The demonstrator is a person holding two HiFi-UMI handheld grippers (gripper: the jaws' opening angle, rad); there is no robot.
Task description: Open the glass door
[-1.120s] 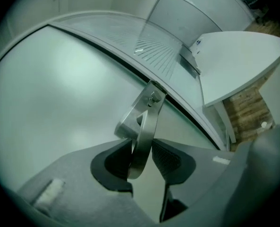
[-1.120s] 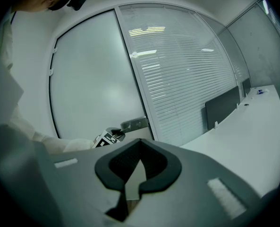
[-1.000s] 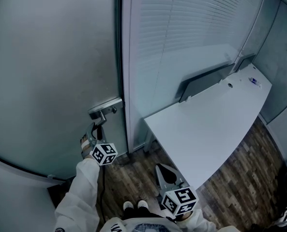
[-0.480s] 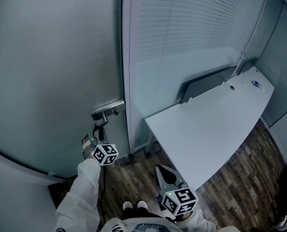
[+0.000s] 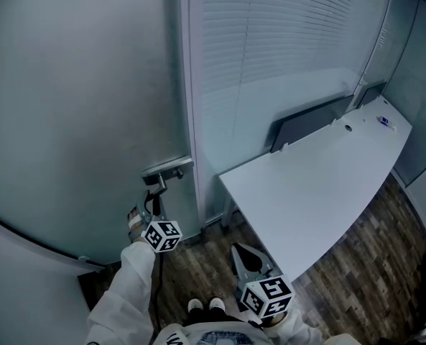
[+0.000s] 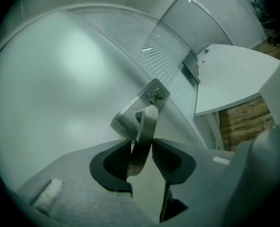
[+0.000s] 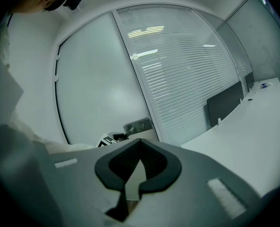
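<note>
The glass door point(image 5: 76, 106) stands on the left, next to the blinds point(image 5: 284, 34). Its metal handle point(image 6: 143, 131) points down, and the left claw point(image 6: 140, 161) squeezes it. The right claw point(image 7: 139, 167) is pinched together, empty, low by the white desk point(image 5: 320, 192).

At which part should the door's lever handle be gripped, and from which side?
Grip the lever handle at its free end, far from the pivot: a narrow flat bar hanging down. Come from the front, one pad on each side, as the left gripper does.
</note>
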